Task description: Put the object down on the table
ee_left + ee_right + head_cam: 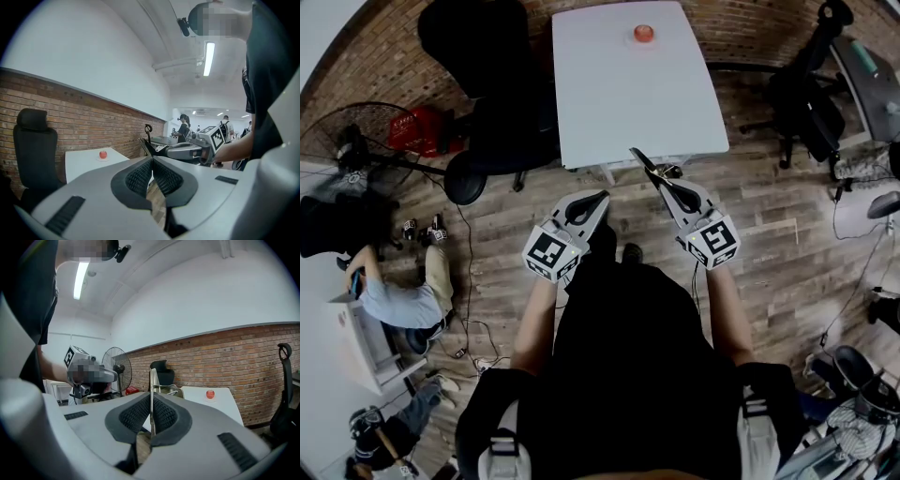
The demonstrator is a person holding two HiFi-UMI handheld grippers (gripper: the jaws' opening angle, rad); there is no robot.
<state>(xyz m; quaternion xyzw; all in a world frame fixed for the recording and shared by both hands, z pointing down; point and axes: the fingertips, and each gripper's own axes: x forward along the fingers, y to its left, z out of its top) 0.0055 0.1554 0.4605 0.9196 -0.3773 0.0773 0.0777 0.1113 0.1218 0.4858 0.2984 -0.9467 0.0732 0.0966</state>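
My right gripper is shut on a thin, flat metal tool that sticks out past its tips toward the near edge of the white table. In the right gripper view the tool stands edge-on between the closed pads of the right gripper. My left gripper is shut with nothing in it, level with the right one and short of the table; its pads meet in its own view. A small red round object lies at the table's far end, also seen from the right gripper.
A black office chair stands left of the table and another chair at the right. A floor fan and a red crate are at the far left. A person is down on the wooden floor at the left.
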